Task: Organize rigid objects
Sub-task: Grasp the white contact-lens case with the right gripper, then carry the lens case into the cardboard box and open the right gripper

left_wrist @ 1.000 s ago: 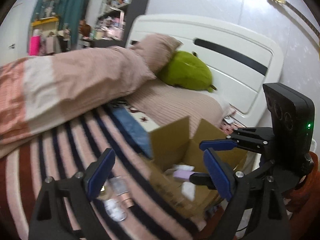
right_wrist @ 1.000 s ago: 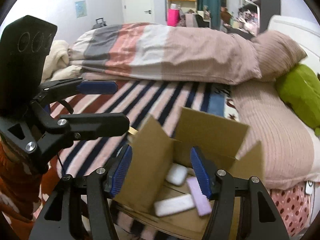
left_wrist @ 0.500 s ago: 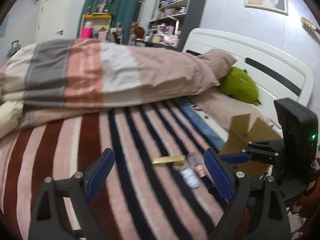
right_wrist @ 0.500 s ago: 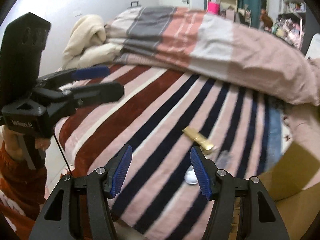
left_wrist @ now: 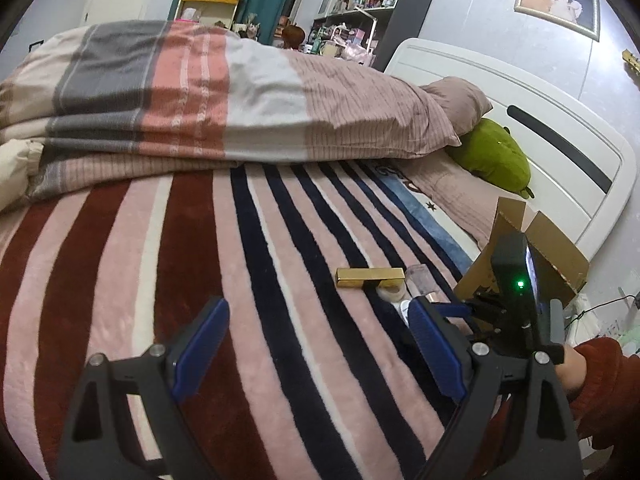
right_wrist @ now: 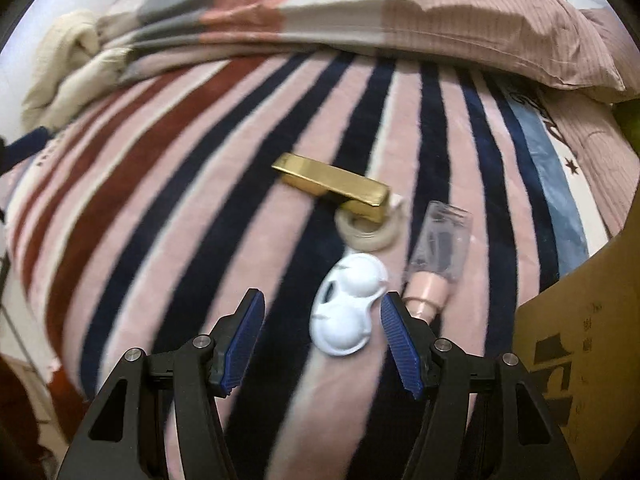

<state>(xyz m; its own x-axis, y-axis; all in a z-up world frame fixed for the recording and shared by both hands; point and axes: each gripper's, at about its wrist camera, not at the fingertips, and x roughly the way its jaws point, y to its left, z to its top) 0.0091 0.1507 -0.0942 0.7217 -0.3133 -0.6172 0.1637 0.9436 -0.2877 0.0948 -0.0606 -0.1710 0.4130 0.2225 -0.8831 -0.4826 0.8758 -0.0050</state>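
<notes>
On the striped blanket lie a gold bar, a roll of tape partly under it, a white contact-lens case and a clear-capped bottle. My right gripper is open and empty, low over the blanket, with the white case between its blue pads. My left gripper is open and empty above the blanket, left of the gold bar. The right gripper's body shows in the left wrist view. The cardboard box stands on the right.
A folded duvet lies across the far side of the bed. A green plush and a pillow rest by the white headboard. The box wall stands close to the right gripper's right side.
Both grippers swung away from the box towards the loose objects. The right gripper dropped lower, bringing the white case between its pads. The left gripper came slightly closer to the blanket.
</notes>
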